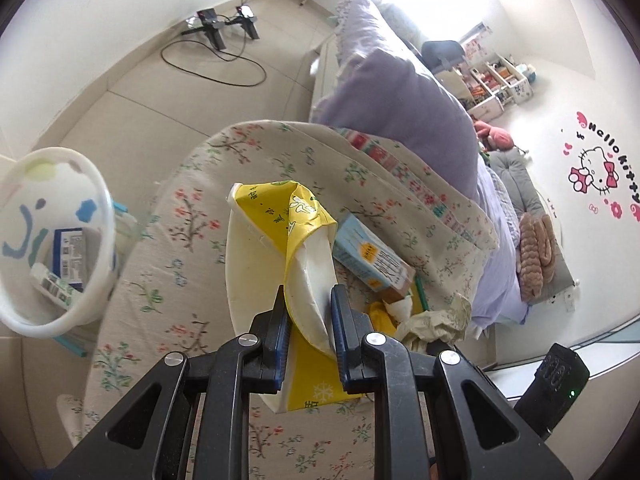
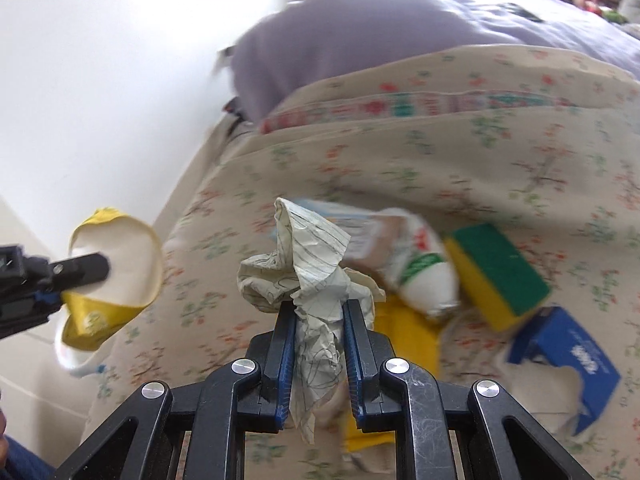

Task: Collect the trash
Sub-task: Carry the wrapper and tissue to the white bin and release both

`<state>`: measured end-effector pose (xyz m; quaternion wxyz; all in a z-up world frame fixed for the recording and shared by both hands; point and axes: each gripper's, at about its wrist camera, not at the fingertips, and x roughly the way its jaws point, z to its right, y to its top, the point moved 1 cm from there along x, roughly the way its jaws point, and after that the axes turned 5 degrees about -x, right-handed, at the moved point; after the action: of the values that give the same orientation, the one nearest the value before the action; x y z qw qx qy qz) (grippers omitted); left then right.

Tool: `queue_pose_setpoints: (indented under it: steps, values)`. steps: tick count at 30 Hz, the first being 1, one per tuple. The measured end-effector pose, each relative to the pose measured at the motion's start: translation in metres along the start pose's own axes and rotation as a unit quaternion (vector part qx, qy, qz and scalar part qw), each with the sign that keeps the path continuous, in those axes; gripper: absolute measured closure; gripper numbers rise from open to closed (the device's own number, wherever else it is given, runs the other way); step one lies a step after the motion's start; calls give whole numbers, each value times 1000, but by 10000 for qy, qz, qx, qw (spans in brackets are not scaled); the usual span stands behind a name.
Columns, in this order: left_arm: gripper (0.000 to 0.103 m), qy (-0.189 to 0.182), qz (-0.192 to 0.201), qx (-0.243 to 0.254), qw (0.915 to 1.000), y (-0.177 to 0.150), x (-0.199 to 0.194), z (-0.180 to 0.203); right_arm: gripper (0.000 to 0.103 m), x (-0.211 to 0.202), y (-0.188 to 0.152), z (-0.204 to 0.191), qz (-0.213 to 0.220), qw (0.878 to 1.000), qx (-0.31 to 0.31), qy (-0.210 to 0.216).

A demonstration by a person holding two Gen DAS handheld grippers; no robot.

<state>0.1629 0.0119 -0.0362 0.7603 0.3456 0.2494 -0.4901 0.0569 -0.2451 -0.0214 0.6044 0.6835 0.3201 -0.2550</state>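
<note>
My left gripper [image 1: 307, 300] is shut on a crushed yellow and white paper cup [image 1: 280, 240], held above the floral bedspread [image 1: 168, 240]. The same cup [image 2: 116, 272] and left gripper show at the left of the right wrist view. My right gripper [image 2: 319, 312] is shut on a crumpled sheet of lined paper [image 2: 304, 264], held above the bed. A white round bin [image 1: 52, 240] with a blue box and a tube inside stands on the floor at the left. More trash lies on the bed: a light blue carton [image 1: 368, 252], a white squashed bottle [image 2: 424, 276], a torn blue box [image 2: 568, 360].
A yellow and green sponge [image 2: 496, 272] lies on the bedspread [image 2: 480, 160]. Purple pillows [image 1: 400, 100] sit at the head of the bed. A tripod stand with cables [image 1: 224, 32] stands on the tiled floor by the wall. A Hello Kitty sticker [image 1: 600, 172] marks the far wall.
</note>
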Motion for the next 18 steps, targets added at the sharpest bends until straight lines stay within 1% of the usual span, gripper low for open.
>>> queue_pose_setpoints:
  steps: [4,8,10,13,18]
  values:
    - [82,153,123,-262,9995,10,-11,-24,83,4,0,-22,49,9994,-227,260]
    - [82,456,228,-518,9974,18,-22,-52,83,8,-2,-40,84,9980,-361,506]
    - [82,558,240,-731,9955,22,-26,-70,83,13,-4,-48,44,9973,-432,588]
    - [82,592,244,-984,9931,27,-33,-92,83,22,-6,-58,-50,9964,-491,689]
    - [82,596,312,-1205,9904,33,-47,-118,83,39,-5,-81,-222,9940,-501,946]
